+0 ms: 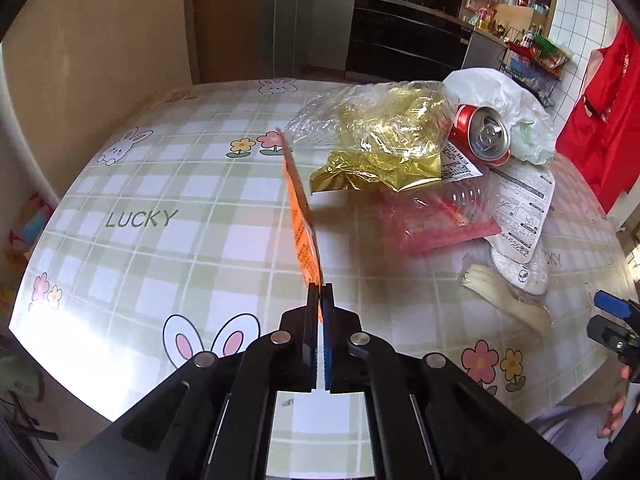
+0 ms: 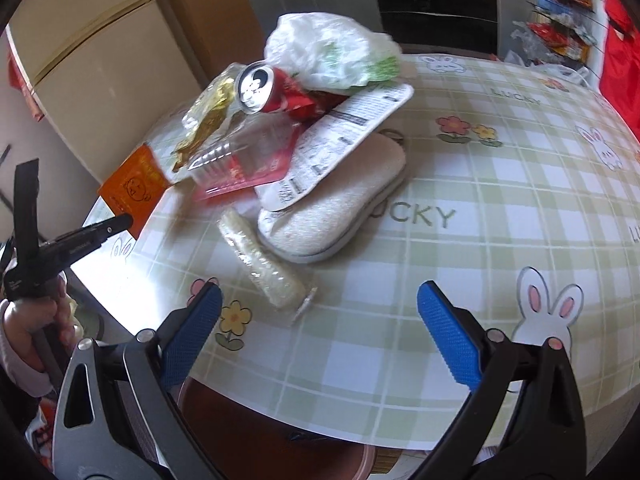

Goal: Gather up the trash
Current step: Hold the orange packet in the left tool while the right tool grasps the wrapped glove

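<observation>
Both wrist cams angled down, close over table [image 1: 140, 184]; left from pile's left, right from near edge. Shared: trash pile [image 2: 304, 136].

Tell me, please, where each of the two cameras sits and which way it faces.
Left wrist: on the left tongs, angled down at the table; tongs shut on an orange packet.
Right wrist: on the right tongs, open, angled down at the trash; a hand shows.
Shared: packet, red can, white bag.
</observation>
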Available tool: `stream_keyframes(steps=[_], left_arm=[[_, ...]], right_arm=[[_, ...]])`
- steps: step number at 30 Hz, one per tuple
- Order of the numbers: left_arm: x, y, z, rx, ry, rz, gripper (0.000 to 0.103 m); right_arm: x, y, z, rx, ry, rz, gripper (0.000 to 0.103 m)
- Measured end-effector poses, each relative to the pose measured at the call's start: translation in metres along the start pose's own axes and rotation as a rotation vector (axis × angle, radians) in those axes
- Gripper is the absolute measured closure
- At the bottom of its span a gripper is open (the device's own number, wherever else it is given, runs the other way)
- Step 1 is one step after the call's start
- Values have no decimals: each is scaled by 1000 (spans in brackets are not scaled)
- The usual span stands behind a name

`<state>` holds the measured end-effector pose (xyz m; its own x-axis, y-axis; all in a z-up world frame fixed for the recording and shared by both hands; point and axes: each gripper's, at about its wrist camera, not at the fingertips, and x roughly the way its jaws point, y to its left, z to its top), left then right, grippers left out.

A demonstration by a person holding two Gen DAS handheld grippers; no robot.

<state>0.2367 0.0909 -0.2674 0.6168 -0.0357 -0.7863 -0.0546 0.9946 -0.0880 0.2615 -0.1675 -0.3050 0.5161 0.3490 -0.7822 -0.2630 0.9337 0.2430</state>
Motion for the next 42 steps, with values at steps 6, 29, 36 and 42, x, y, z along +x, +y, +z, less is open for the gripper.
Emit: stream_keyframes(steps=[6,29,36,42], left_arm=[[-30,15,-13,-54,-34,-56,101],[-77,9,-33,-106,-83,-161,101],[-82,9,-37,-110,-81,-160,101],[-88,11,-38,-115,-87,-157,101]], right_arm=[[26,27,6,-111,72,25,26],[89,69,22,-191,172,-37,35],[97,79,28,-212,176,-68,57],[90,76,23,-189,182,-60,82]])
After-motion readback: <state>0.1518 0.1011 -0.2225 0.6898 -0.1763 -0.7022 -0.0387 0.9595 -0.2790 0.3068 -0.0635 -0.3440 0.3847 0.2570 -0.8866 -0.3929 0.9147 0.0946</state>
